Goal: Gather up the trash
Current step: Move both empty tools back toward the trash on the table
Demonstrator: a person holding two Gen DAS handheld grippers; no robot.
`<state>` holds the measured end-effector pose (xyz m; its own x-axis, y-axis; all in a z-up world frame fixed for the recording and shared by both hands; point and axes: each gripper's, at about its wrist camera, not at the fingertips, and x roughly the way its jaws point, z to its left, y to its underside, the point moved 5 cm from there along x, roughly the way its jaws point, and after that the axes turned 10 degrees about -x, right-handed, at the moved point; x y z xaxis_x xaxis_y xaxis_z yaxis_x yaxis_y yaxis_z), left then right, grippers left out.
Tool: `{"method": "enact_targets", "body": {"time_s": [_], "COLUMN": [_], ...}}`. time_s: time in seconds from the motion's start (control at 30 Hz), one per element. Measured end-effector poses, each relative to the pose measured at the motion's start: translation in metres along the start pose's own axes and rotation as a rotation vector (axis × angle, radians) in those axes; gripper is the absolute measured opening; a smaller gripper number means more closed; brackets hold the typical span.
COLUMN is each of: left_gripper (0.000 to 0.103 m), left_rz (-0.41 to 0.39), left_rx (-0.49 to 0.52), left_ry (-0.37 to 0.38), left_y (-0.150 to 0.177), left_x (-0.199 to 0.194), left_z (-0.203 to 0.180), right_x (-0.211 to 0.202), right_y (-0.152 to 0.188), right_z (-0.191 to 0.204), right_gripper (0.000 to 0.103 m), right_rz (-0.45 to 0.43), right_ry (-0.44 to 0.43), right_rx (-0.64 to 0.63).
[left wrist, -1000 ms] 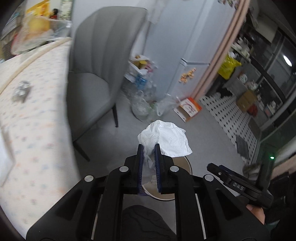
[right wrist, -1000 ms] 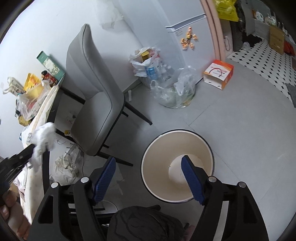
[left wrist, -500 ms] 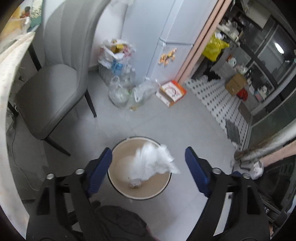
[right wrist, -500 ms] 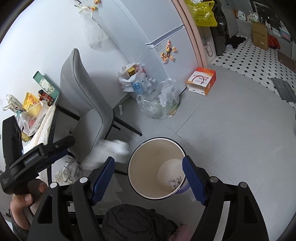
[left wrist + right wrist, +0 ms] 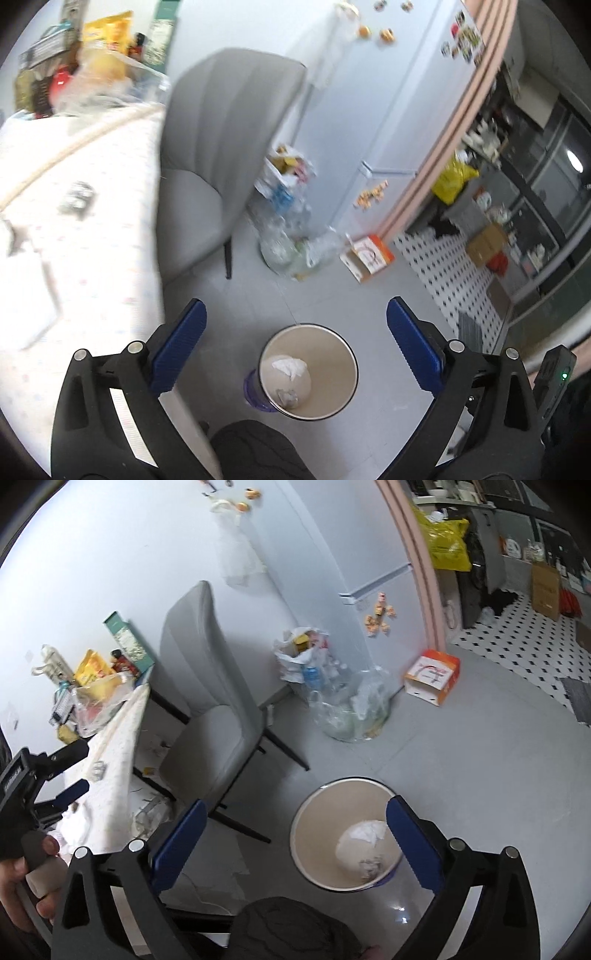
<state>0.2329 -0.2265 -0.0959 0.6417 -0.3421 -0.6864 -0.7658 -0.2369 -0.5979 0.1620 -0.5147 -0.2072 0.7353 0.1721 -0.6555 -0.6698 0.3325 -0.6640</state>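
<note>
A round cream trash bin stands on the grey floor below my left gripper. A white crumpled tissue and a small grey wad lie at its bottom. The left jaws are opening wide with nothing between them. My right gripper hangs over the same bin; its jaws are opening too, and they are empty. The tissue shows inside. In the right wrist view the left gripper sits at the table's edge, held by a hand. A crumpled foil scrap lies on the tablecloth.
A grey chair stands between the table and the bin. Bags of bottles and an orange box sit by the white fridge. Packets and jars crowd the table's far end. White paper lies on the cloth.
The left gripper opened and let go of the white tissue, which dropped into the bin; it then swung up toward the table. The right gripper rose and its jaws spread wider.
</note>
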Motion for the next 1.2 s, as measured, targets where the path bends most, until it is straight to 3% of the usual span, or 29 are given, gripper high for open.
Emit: {"method": "enact_targets", "body": {"time_s": [0.2,0.47,0.7,0.9,1.2], "left_gripper": [0.097,0.097,0.097,0.097,0.097], "left_rz": [-0.121,-0.158,-0.227,-0.265,-0.311], "left_rx": [-0.067,-0.192,-0.2,-0.185,-0.206], "left_ry": [-0.049,-0.118,-0.125,-0.038,-0.086], "left_y": [-0.023,-0.041,-0.036,-0.032,-0.021], "left_x": [-0.052,-0.091,-0.119,-0.144,-0.169], "left_z": [0.045,0.1,0.127,0.15,0.194], "right_x": [-0.012,-0.017,-0.025,-0.024,-0.026], "right_y": [-0.017,-0.022,-0.02,-0.014,0.0], "right_z": [0.047,0.097,0.148,0.182,0.23], "right_gripper": [0.095,0.095,0.095,0.095,0.095], "right_rz": [-0.039,-0.054,-0.07,-0.051,-0.047], "right_ry": [0.029,0.023,-0.043,-0.123,-0.227], "right_rx": [-0.079,-0.135,-0.223,-0.295,-0.384]}}
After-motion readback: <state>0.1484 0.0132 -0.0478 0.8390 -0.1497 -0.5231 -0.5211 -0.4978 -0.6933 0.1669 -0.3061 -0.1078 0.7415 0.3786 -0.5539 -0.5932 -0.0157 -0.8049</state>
